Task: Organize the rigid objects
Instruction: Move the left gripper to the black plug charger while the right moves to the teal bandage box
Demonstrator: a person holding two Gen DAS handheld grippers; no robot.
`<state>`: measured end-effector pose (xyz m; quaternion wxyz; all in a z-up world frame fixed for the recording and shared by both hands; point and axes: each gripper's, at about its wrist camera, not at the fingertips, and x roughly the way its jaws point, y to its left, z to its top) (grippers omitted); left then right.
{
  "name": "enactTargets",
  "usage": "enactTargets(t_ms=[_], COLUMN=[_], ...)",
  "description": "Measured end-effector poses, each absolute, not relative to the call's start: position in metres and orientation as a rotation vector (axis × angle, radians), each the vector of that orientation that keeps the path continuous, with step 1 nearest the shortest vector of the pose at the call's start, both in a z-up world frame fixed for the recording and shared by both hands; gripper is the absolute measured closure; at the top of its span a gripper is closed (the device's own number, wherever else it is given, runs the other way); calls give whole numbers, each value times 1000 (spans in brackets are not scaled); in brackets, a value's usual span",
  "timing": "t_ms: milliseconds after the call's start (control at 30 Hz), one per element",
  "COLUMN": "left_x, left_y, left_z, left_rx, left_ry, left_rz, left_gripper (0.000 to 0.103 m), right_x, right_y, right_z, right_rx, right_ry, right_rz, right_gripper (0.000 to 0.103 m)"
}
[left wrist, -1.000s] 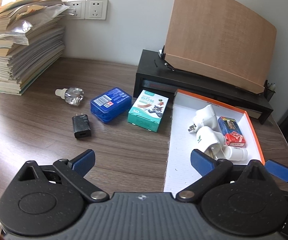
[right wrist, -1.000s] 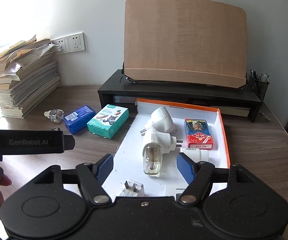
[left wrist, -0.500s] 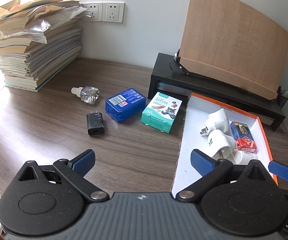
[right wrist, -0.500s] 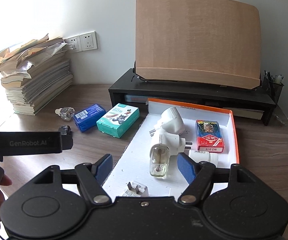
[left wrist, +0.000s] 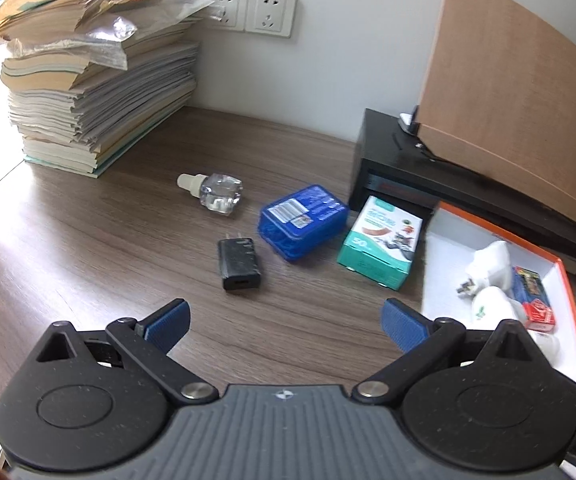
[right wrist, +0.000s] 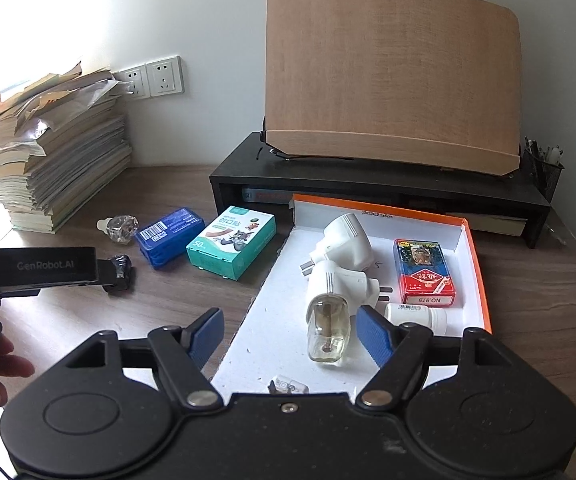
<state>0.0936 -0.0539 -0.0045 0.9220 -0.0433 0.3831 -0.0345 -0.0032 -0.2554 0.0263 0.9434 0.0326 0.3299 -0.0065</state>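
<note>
Left gripper [left wrist: 284,322] gapes wide, empty, over the table [left wrist: 88,248] — black charger [left wrist: 240,264] at twelve o'clock; right gripper [right wrist: 288,330], jaws just widening, holds nothing — vaporizer [right wrist: 329,320] between them in the tray [right wrist: 475,264].

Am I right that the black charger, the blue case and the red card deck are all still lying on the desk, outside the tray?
Not quite: the red card deck already lies inside the tray, beside the white plug-ins, as the right wrist view shows. The black charger and the blue case are still lying on the desk, outside the tray.
</note>
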Motion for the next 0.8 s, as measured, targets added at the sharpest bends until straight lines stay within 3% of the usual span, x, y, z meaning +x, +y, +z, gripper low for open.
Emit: enactTargets(t_ms=[433,633,700,800], left_x=[157,183,190,194], left_y=[-30,-26,-25,-25], left_z=[-36,-56,-62,-68], left_rx=[-53,-55,-56,-27], left_ry=[835,870,891,890], left_rz=[-51,-77,-91,-108], left_gripper=[1,14,28,37], right_x=[40,57,62,71], right_y=[-218,-209,-207,-203], right_z=[12,7,5,1], right_rx=[85,82,84,86], right_ry=[719,733,740,752], right_rz=[-73,-95,-101,-109], right_gripper=[16,16,16,16])
